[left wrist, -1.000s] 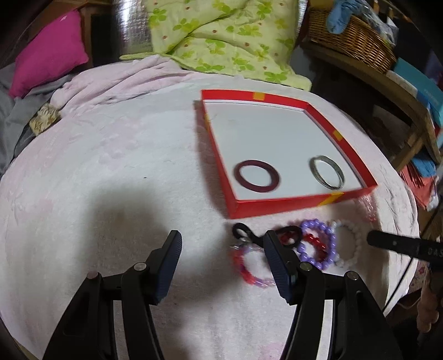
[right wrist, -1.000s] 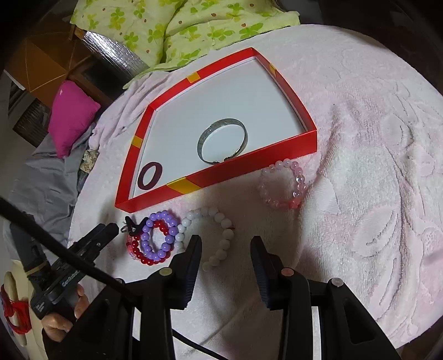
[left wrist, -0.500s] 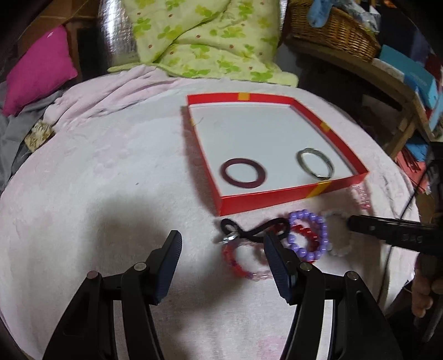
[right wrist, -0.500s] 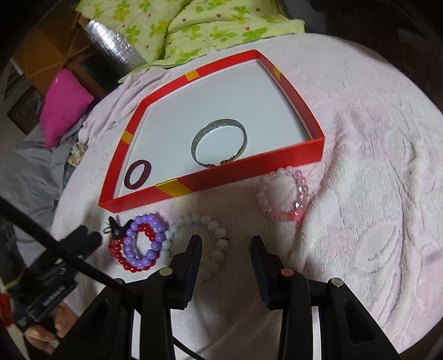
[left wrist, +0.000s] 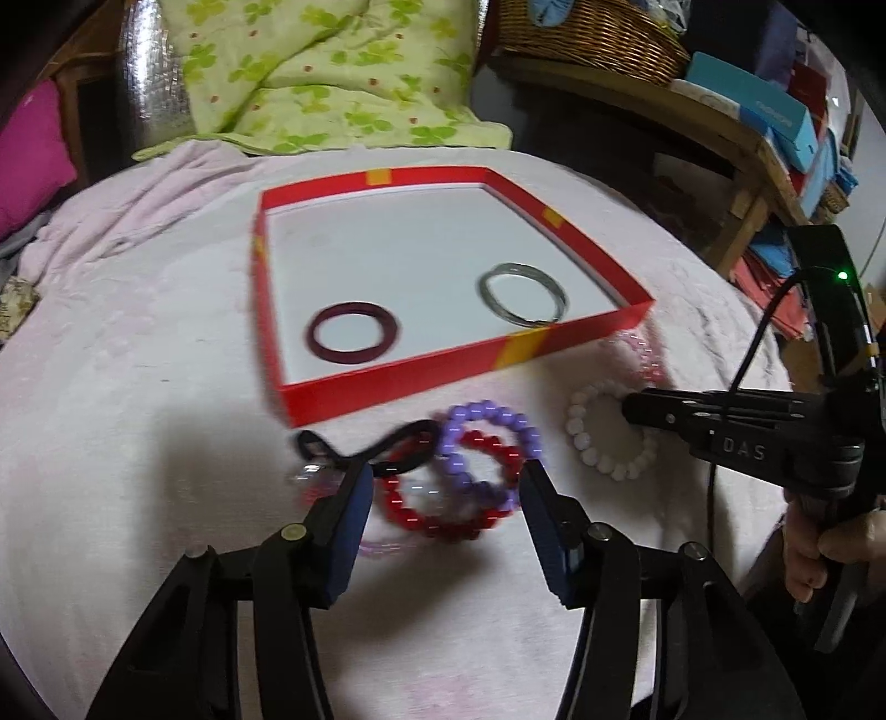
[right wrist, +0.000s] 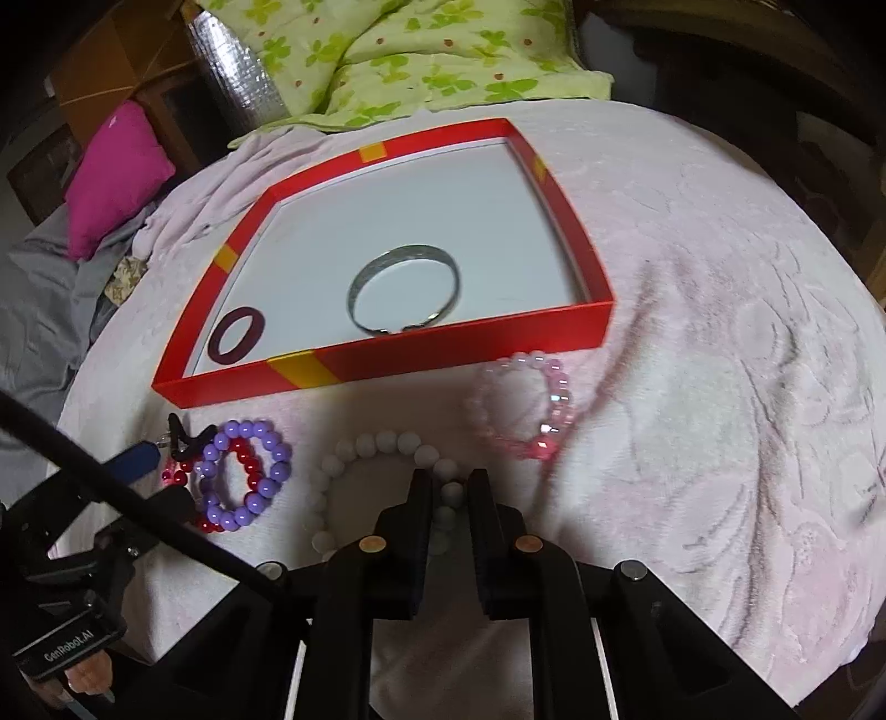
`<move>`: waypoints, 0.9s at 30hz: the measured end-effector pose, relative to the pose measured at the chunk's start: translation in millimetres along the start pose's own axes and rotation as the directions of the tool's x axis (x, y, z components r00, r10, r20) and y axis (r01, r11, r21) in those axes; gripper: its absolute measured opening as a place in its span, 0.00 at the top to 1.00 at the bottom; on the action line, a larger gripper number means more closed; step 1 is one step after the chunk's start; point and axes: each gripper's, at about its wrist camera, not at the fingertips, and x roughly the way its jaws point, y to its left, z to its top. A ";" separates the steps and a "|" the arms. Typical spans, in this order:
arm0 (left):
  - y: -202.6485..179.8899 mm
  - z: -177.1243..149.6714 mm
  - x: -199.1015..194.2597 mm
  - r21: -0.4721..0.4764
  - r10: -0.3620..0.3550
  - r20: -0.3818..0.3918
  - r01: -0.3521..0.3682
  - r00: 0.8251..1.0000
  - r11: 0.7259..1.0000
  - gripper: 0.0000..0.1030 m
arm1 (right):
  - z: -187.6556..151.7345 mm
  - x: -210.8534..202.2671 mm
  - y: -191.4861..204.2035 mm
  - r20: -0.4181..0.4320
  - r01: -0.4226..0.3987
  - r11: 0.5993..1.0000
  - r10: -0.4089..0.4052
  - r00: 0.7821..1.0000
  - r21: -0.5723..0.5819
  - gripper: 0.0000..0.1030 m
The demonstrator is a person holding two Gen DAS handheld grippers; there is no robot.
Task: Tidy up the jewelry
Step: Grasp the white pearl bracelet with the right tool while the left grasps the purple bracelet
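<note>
A red tray [left wrist: 387, 382] [right wrist: 387, 354] holds a dark maroon bangle [left wrist: 354, 332] [right wrist: 235, 337] and a silver bangle [left wrist: 523, 292] [right wrist: 404, 296]. In front of it lie a purple bead bracelet [left wrist: 490, 421] [right wrist: 243, 471], a red bead bracelet [left wrist: 443, 523] [right wrist: 246, 459], a black clasp [left wrist: 365, 446], a white bead bracelet [left wrist: 603, 465] [right wrist: 382, 443] and a pink bracelet [right wrist: 523, 407]. My left gripper [left wrist: 443, 493] is open over the red and purple bracelets. My right gripper [right wrist: 448, 487] has closed on the white bracelet's rim.
The bed is covered by a pale pink blanket [right wrist: 720, 332]. A green floral quilt [left wrist: 310, 72] and a magenta pillow [right wrist: 119, 171] lie at the back. A wicker basket [left wrist: 587, 33] and boxes sit on a wooden shelf at the right.
My right gripper has moved down and closed on the white bracelet. My left gripper has moved right, over the red and purple bracelets.
</note>
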 end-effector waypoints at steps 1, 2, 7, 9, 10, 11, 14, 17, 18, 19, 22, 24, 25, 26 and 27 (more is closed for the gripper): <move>-1.9 0.9 1.8 0.004 -0.003 -0.004 0.003 1.000 1.000 0.46 | 0.1 -0.8 -2.6 -0.001 0.002 1.000 -0.002 1.000 0.003 0.86; -3.8 1.1 4.1 0.009 -0.001 -0.010 0.002 1.000 1.000 0.46 | -0.1 -1.5 -4.5 -0.003 -0.003 1.000 0.003 1.000 0.005 0.86; -1.6 3.7 18.7 -0.023 -0.036 -0.052 0.034 0.998 0.999 0.60 | -1.6 0.8 -6.4 -0.019 -0.036 0.999 0.036 0.999 -0.009 0.85; -2.4 4.7 22.1 -0.019 -0.023 -0.054 0.022 0.998 1.000 0.61 | -3.4 -0.7 -8.5 -0.017 -0.043 0.999 0.043 0.999 -0.015 0.85; -3.3 4.5 22.7 -0.013 -0.019 -0.054 0.019 0.998 1.000 0.61 | -3.2 -0.4 -10.3 -0.018 -0.050 0.999 0.050 0.999 -0.006 0.85; -3.6 4.4 23.4 -0.009 -0.018 -0.054 0.017 0.998 1.000 0.62 | -4.1 -1.3 -14.4 -0.020 -0.063 0.998 0.063 0.998 0.005 0.85; -3.7 4.2 25.0 0.002 -0.006 -0.049 0.007 0.999 1.000 0.67 | -4.3 -1.4 -21.6 -0.025 -0.092 0.995 0.093 0.995 0.030 0.85; -4.2 4.9 27.4 0.015 -0.007 -0.046 0.008 0.999 1.000 0.73 | -6.7 -3.8 -25.8 -0.019 -0.106 0.994 0.107 0.994 0.034 0.85; -4.9 4.3 28.3 0.019 -0.017 -0.050 0.018 0.999 1.000 0.81 | -7.4 -4.3 -26.9 -0.014 -0.112 0.993 0.112 0.994 0.036 0.85; -4.7 3.6 29.5 0.019 -0.022 -0.056 0.023 0.998 1.000 0.83 | -8.1 -4.7 -27.7 -0.012 -0.116 0.992 0.117 0.993 0.039 0.85; -8.1 3.1 30.2 0.043 -0.005 -0.054 0.007 0.999 0.999 0.84 | -7.7 -6.1 -27.6 -0.007 -0.118 0.993 0.118 0.993 0.022 0.85; -8.4 2.7 29.0 0.043 -0.006 -0.051 0.008 0.999 0.999 0.84 | -8.4 -7.0 -23.0 0.001 -0.105 0.995 0.105 0.995 0.004 0.85; -8.4 2.5 28.1 0.043 -0.007 -0.050 0.009 0.999 0.999 0.85 | -9.2 -8.8 -20.5 0.009 -0.091 0.996 0.092 0.996 -0.011 0.85; -8.1 2.5 27.0 0.045 -0.009 -0.048 0.011 0.999 0.999 0.85 | -9.5 -8.1 -16.2 0.012 -0.083 0.996 0.084 0.996 -0.021 0.85; -7.8 2.5 25.4 0.047 -0.013 -0.043 0.015 0.999 0.999 0.85 | -9.4 -8.3 -13.7 0.015 -0.075 0.997 0.076 0.997 -0.032 0.86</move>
